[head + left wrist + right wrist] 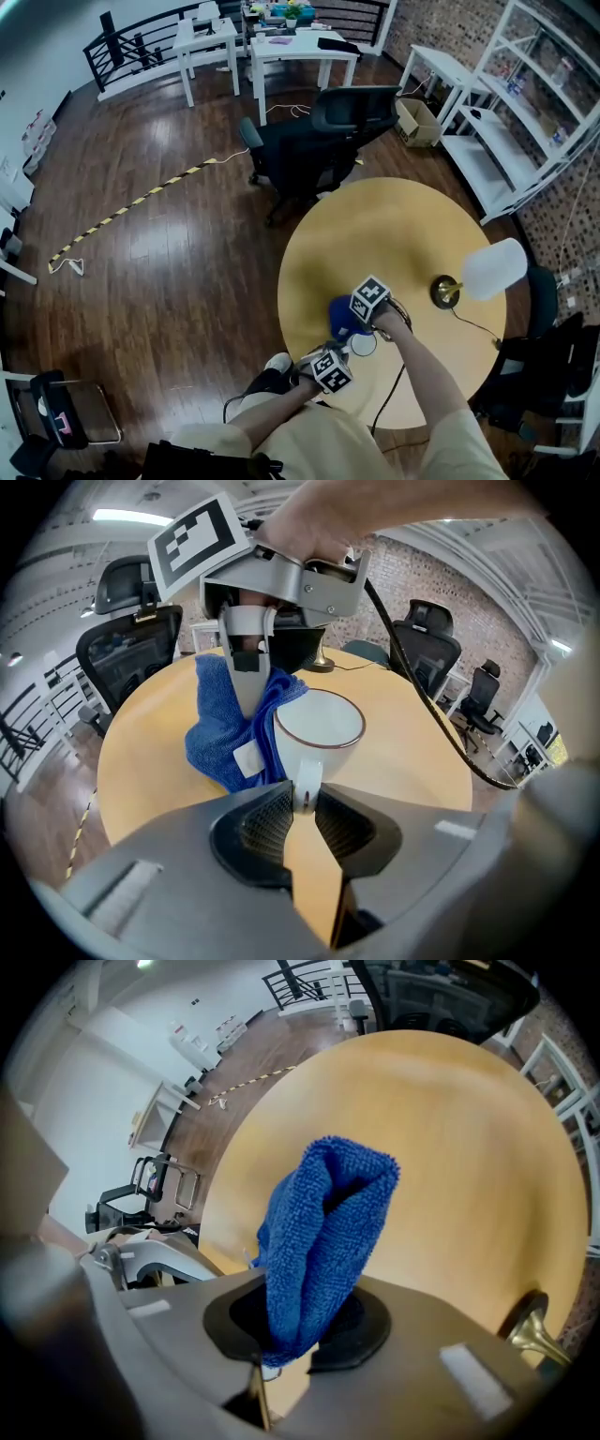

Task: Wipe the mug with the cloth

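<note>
A white mug with a dark rim stands on the round wooden table. My left gripper is shut on the mug's handle. A blue cloth is pinched in my right gripper, which is shut on it. In the left gripper view the cloth hangs against the mug's left side, with the right gripper pointing down above it. From the head view both grippers meet near the table's front edge, left gripper below, right gripper above, the cloth between them and the mug beside it.
A brass-based lamp with a white shade stands on the table's right side, its cord trailing off the edge. A black office chair sits behind the table. White shelving lines the right wall.
</note>
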`<state>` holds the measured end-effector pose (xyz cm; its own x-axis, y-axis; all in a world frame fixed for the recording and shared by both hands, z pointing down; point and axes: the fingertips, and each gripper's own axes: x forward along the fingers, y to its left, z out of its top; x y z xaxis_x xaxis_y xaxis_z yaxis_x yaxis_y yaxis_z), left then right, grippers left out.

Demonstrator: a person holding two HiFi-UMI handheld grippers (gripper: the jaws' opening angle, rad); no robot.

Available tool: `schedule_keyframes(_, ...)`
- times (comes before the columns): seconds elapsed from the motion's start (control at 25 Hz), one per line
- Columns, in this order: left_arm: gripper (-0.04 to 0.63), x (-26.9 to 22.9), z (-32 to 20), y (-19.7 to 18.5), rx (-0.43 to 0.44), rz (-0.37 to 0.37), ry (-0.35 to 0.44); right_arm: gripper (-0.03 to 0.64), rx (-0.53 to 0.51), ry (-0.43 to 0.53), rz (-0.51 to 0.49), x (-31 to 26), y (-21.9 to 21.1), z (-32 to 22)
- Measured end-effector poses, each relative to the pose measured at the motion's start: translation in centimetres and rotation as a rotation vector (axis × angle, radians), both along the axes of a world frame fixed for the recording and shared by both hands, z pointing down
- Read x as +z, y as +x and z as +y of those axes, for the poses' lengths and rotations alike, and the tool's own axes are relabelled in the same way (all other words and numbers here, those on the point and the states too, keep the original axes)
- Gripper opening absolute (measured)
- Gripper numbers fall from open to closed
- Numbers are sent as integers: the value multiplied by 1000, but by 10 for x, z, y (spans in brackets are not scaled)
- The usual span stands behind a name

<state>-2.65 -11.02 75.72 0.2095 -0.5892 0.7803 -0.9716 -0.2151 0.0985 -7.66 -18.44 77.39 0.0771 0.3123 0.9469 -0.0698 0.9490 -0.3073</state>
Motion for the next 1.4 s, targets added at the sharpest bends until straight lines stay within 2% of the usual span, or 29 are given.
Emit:
schedule_keyframes(0.32,61,3,2,2,-15,-11,-18,60,113,39,-17,2,34,-26)
schedule_keyframes(0.52,58,11,11,-1,-43,1,-43,58,365,-85,-129,-3,43,-19)
schedule_keyframes(0.64,58,12,13,0,-37,-8,-49,57,482,-116,-166,-3,50,-17)
schedule_keyframes(0.96,58,12,15,9,-7,-10,-68,57,655,-75,-230,-2,64,-19)
schedule_keyframes(1.4,60,10,14,19,-15,22,-111,55,818,-23,-304,-2,73,-26)
